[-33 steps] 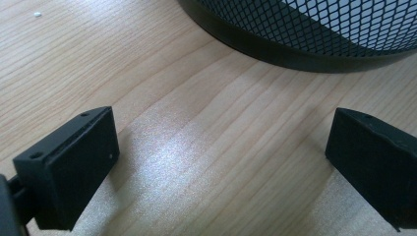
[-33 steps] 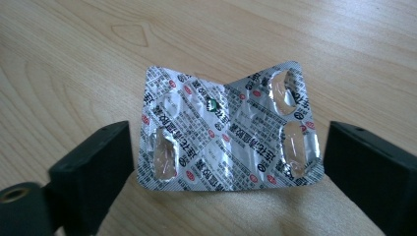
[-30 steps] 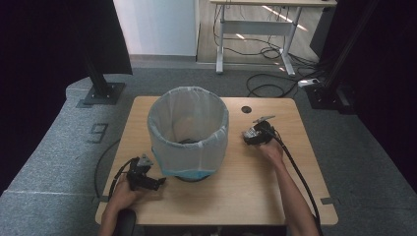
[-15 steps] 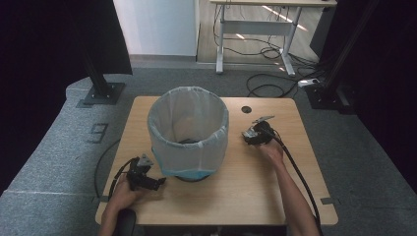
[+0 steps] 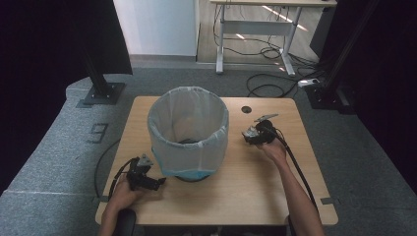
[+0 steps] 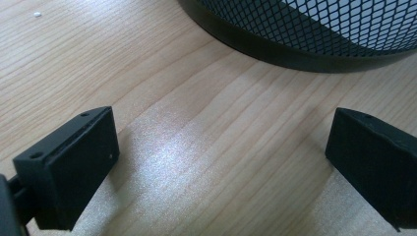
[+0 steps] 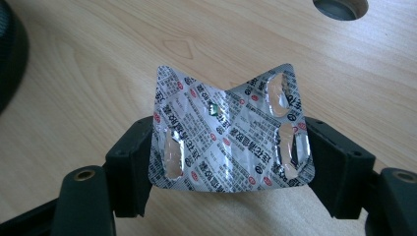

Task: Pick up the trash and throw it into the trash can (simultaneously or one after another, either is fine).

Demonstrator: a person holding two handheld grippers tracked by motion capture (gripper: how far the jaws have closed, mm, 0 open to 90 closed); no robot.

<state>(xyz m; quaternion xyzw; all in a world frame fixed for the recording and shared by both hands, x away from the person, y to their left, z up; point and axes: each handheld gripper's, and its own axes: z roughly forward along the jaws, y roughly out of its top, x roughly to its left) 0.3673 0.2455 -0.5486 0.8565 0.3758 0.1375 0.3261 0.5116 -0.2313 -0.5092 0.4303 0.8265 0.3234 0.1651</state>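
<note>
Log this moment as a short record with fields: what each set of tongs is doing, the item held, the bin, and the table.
left tongs: open, holding nothing, low over the table near the bin's base
right tongs: shut on the blister pack, to the right of the bin
blister pack: silver foil, printed, bent into a V between the jaws
bin: black mesh, upright, lined with a white bag
table: light wood, round cable hole near the far edge
</note>
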